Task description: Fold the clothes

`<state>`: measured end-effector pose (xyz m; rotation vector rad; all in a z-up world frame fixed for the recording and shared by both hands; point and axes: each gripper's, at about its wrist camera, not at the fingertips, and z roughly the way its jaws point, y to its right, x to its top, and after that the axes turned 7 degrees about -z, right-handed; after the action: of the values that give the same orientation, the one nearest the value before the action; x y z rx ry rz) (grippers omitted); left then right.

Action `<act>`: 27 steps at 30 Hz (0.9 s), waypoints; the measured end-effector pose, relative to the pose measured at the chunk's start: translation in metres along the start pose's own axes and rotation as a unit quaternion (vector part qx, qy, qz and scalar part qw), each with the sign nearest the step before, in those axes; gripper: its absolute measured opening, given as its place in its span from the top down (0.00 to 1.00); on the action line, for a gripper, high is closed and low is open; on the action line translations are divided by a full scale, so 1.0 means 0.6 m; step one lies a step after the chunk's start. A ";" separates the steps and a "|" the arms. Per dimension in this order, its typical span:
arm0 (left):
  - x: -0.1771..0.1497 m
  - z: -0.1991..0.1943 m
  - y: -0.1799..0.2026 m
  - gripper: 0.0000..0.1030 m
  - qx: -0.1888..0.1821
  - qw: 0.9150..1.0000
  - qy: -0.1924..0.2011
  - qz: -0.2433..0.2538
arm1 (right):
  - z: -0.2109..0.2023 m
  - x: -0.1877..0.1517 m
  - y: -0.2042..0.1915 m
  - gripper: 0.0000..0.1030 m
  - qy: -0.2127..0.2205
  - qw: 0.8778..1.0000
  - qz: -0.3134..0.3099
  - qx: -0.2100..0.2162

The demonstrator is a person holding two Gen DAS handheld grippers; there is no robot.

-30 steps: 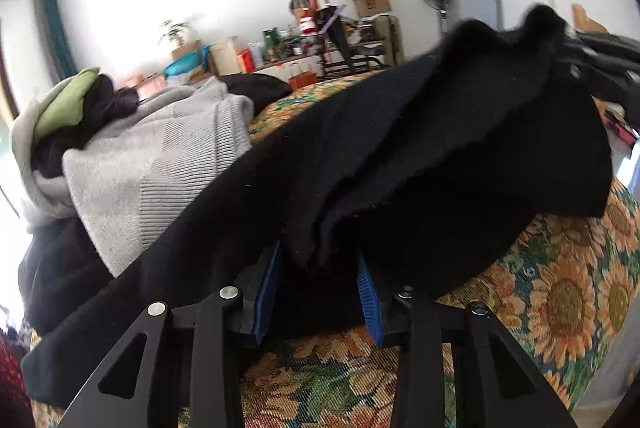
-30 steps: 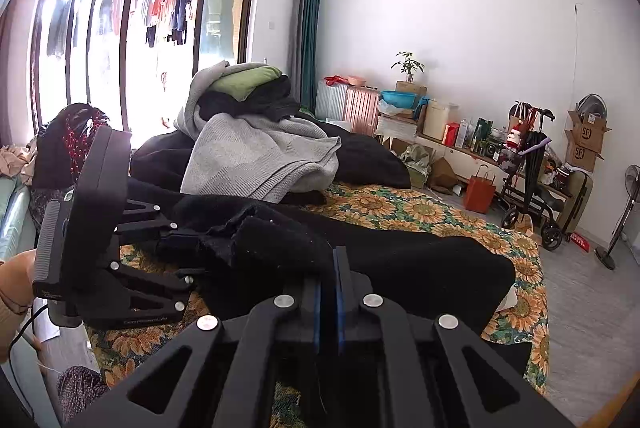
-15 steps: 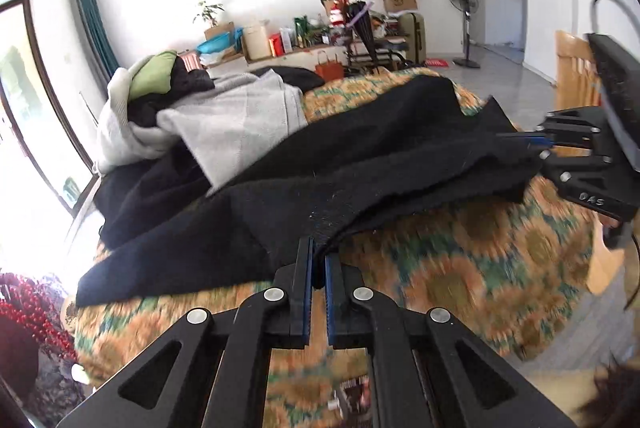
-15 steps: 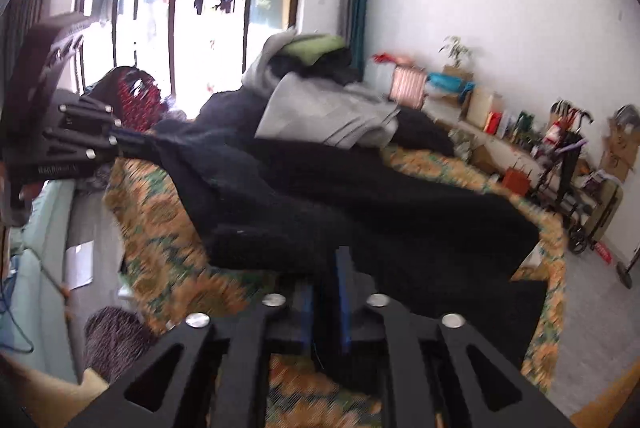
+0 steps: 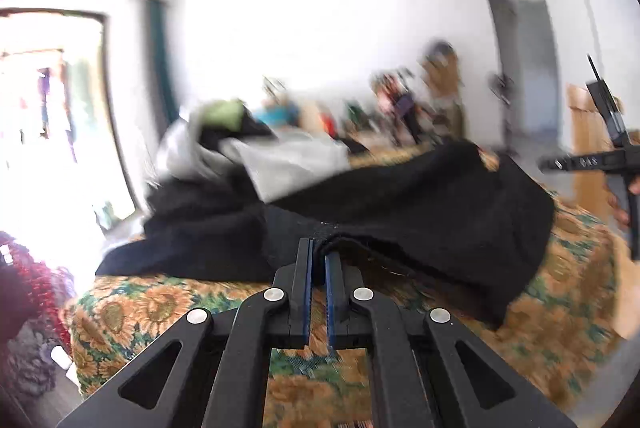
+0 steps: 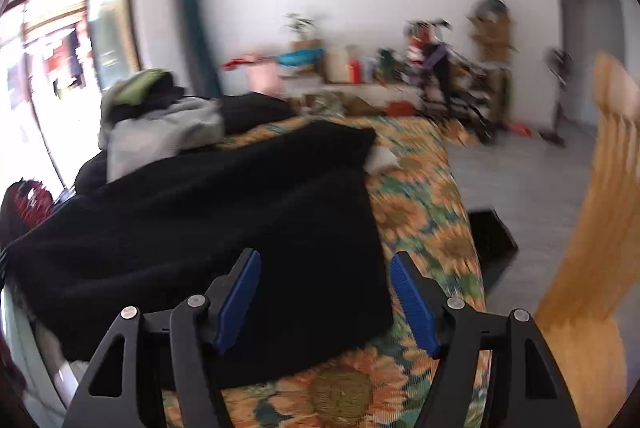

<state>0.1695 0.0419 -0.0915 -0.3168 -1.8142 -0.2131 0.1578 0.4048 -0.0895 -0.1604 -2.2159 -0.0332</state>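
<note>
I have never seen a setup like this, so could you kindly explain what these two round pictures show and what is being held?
A person holds a two-finger tool in each hand, and each carries a fisheye camera looking along its fingers. One picture comes from the left tool, shut on an edge of the black garment. The other comes from the right tool, whose jaws are opening, pads clear of that garment. It lies on a sunflower-patterned cover. Behind it is a pile of clothes with a grey one in front.
</note>
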 end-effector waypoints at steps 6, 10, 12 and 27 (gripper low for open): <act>-0.043 -0.004 0.001 0.95 -0.011 0.996 0.067 -0.052 | 0.054 -0.010 -0.012 0.31 -0.047 0.998 0.008 0.034; -0.069 -0.020 -0.004 0.95 -0.007 0.991 0.105 -0.087 | 0.069 -0.017 -0.026 0.74 -0.052 0.997 0.011 0.053; -0.082 -0.032 0.005 0.95 0.014 0.989 0.120 -0.088 | 0.069 -0.022 -0.038 0.97 -0.039 0.997 0.011 0.066; -0.173 -0.033 0.033 0.95 0.109 0.988 0.109 -0.018 | 0.086 -0.012 0.018 0.53 -0.033 0.997 0.063 -0.019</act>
<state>0.2194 0.0440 -0.1868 -0.1010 -1.6095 -0.0698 0.1228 0.4191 -0.1271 -0.3267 -2.2682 0.0008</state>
